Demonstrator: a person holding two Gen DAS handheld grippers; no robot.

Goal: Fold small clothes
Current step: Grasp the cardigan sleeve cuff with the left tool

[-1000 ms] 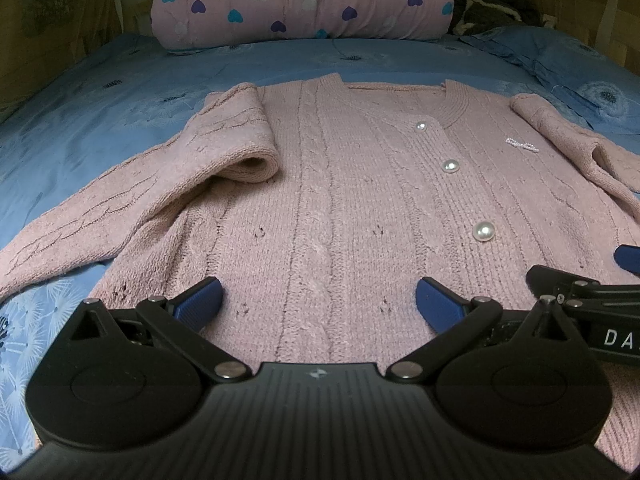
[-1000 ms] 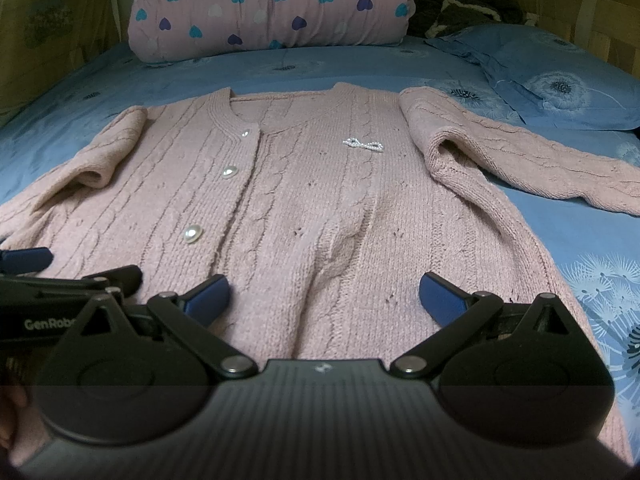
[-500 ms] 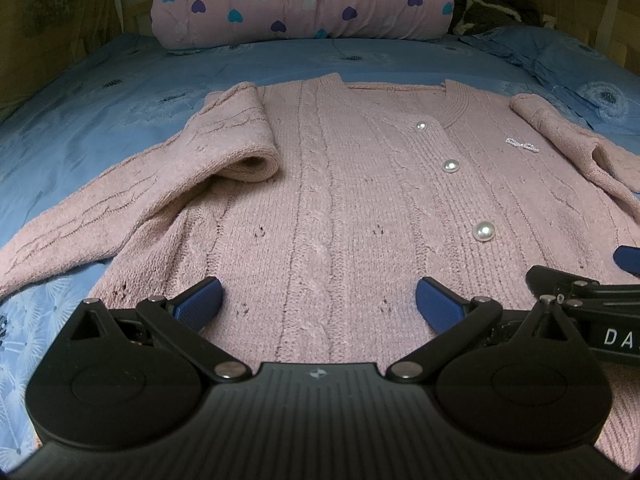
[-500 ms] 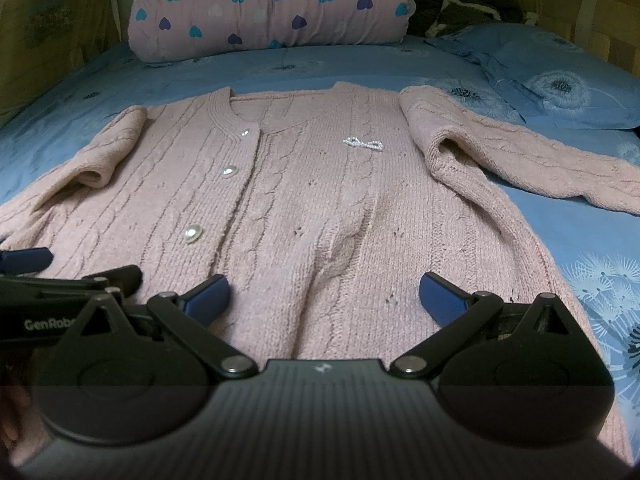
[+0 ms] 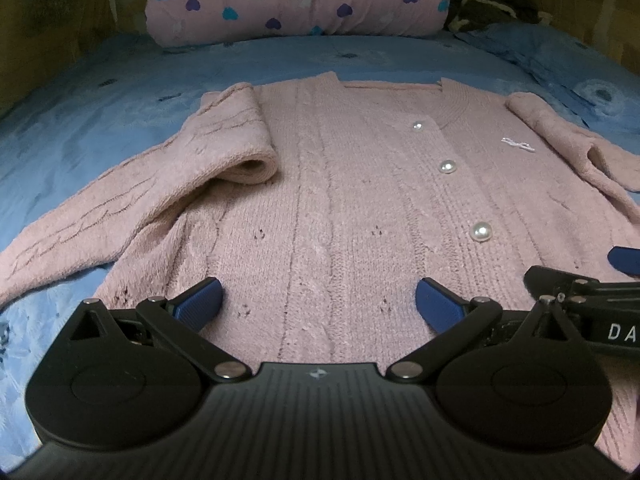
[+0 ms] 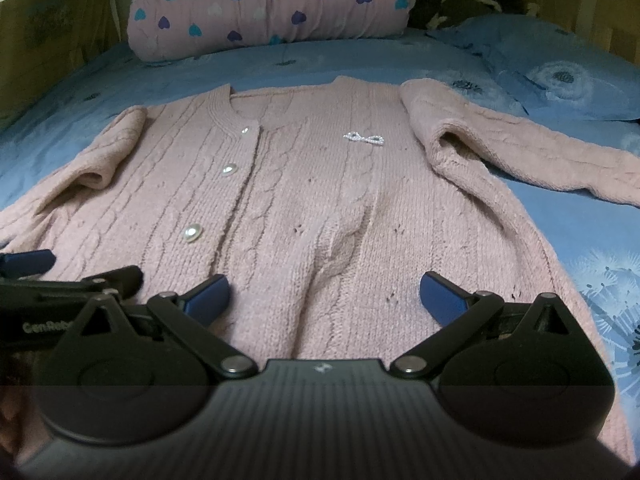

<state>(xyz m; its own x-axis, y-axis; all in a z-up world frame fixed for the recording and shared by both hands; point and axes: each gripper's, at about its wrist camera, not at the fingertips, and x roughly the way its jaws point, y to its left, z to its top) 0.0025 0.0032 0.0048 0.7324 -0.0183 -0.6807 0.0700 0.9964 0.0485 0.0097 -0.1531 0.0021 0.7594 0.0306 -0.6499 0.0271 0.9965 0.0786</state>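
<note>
Two grippers, both with jaws spread wide and holding nothing. My left gripper [image 5: 319,300] hovers low over the hem end of the pink cardigan [image 5: 360,208]; my right gripper [image 6: 325,298] sits just beside it on the right, over the same hem, and each one's finger shows at the edge of the other's view.

Cardigan lies face up and buttoned, directly ahead of both grippers. Long axis runs straight away from me: hem nearest, neckline farthest, the pearl buttons [image 5: 481,231] marching up the placket between the two grippers' lines of sight. A small beaded bow [image 6: 363,138] sits on the chest panel ahead of the right gripper.

Sleeves: the left sleeve [image 5: 132,200] leaves the shoulder ahead-left, doubles back in a soft fold, and trails out to my left onto the blue bedsheet [image 5: 80,120]. The right sleeve [image 6: 520,148] does the mirror of this, ahead-right, running off to my right across the sheet. Each sleeve is nearer its own-side gripper.

Judgement: no fold of the body is made yet; sleeves are the likely first step. Left gripper is better placed for the left sleeve, right for the right; each would reach forward and outward, then carry the sleeve inward across the long axis. Knit looks thick and floppy; a shallow pinch may slip.

Beyond the neckline: a heart-print bolster [image 5: 296,0], and a blue pillow [image 6: 560,76] far ahead-right.
</note>
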